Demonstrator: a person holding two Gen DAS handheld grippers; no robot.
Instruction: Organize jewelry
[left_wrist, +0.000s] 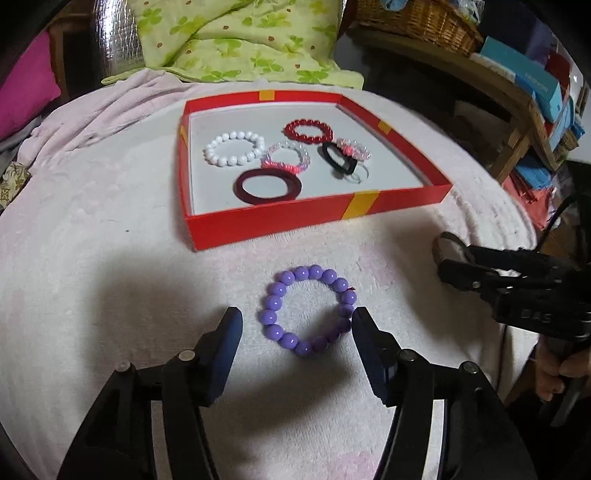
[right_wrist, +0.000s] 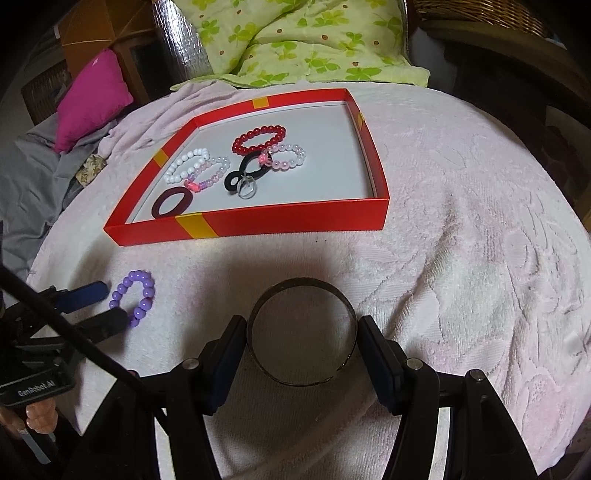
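Observation:
A purple bead bracelet (left_wrist: 308, 308) lies on the pink towel between the open fingers of my left gripper (left_wrist: 297, 325); it also shows in the right wrist view (right_wrist: 135, 297). A dark metal bangle (right_wrist: 302, 332) sits between the fingers of my right gripper (right_wrist: 302, 338), which touch its sides; it also shows in the left wrist view (left_wrist: 448, 247). The red box (left_wrist: 402, 205) holds white, red and pink bead bracelets, a dark red bangle (left_wrist: 267, 184), a black hair tie and a clear ring.
A pink towel (right_wrist: 461, 258) covers the round table. A green floral quilt (left_wrist: 240, 40) and a magenta cushion (right_wrist: 92, 96) lie behind. A wicker basket (left_wrist: 417, 18) and boxes stand on shelves at the right.

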